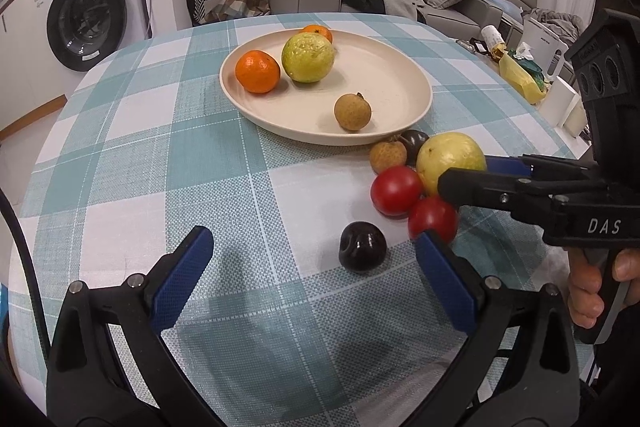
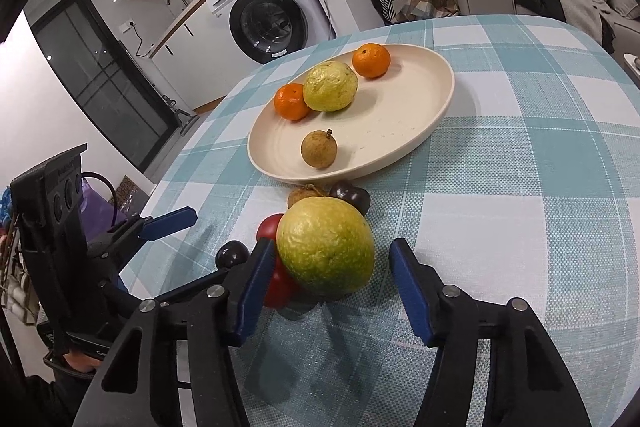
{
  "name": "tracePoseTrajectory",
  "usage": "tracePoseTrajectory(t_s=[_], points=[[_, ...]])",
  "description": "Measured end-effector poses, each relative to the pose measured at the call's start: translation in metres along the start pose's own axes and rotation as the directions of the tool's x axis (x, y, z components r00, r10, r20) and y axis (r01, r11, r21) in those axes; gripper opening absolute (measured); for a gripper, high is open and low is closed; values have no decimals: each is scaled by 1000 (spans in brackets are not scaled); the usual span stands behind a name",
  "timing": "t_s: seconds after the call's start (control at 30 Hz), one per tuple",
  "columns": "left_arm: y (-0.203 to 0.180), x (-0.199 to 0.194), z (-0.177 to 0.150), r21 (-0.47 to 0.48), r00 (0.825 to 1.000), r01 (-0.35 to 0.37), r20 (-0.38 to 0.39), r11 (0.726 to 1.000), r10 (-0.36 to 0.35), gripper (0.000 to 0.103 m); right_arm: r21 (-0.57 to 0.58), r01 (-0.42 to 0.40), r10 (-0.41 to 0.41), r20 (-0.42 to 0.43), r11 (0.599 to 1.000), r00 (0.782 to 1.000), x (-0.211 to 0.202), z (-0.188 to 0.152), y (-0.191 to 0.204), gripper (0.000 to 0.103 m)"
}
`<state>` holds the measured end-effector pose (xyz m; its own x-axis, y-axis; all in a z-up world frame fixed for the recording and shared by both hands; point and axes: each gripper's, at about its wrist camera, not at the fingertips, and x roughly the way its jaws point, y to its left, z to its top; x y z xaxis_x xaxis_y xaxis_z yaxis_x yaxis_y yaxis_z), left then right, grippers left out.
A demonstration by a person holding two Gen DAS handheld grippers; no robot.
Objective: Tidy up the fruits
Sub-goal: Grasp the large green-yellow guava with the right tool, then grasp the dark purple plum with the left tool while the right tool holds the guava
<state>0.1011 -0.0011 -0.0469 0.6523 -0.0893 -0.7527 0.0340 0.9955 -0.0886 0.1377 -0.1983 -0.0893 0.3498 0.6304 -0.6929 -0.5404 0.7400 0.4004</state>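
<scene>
Beside the plate, the right gripper spreads around a guava, seemingly untouched; left gripper gapes.

Left gripper and right gripper, jaws apart, apparently gripping nothing.

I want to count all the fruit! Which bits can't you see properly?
- Right wrist view: lower red tomato, mostly behind the big green-yellow guava and the right gripper.
- Left wrist view: far small orange mandarin, mostly behind the plate's guava.
</scene>
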Motion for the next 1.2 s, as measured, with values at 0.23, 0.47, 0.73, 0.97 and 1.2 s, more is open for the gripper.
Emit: tracePoseTrajectory(t_s=[0.23, 0.47, 0.73, 0.97, 1.2], points=[[-1, -2, -1, 5, 1000, 14, 1, 1000, -14, 101, -7, -13, 13, 1, 1000, 1000, -1, -1, 2, 51], [-5, 0, -3, 24, 998, 51, -22, 998, -50, 86, -19, -8, 8, 34, 1000, 999, -8, -1, 4, 50], [-9, 0, -4, 39, 995, 102, -26, 994, -101, 50, 3, -8, 8, 65, 1000, 998, -14, 1, -2, 50], [-13, 0, -6, 57, 992, 124, -39, 991, -122, 36, 11, -9, 8, 68, 1000, 998, -14, 3, -4, 50], [-15, -1, -7, 63, 992, 124, -44, 990, -121, 22, 12, -7, 6, 68, 1000, 998, -15, 2, -3, 50]])
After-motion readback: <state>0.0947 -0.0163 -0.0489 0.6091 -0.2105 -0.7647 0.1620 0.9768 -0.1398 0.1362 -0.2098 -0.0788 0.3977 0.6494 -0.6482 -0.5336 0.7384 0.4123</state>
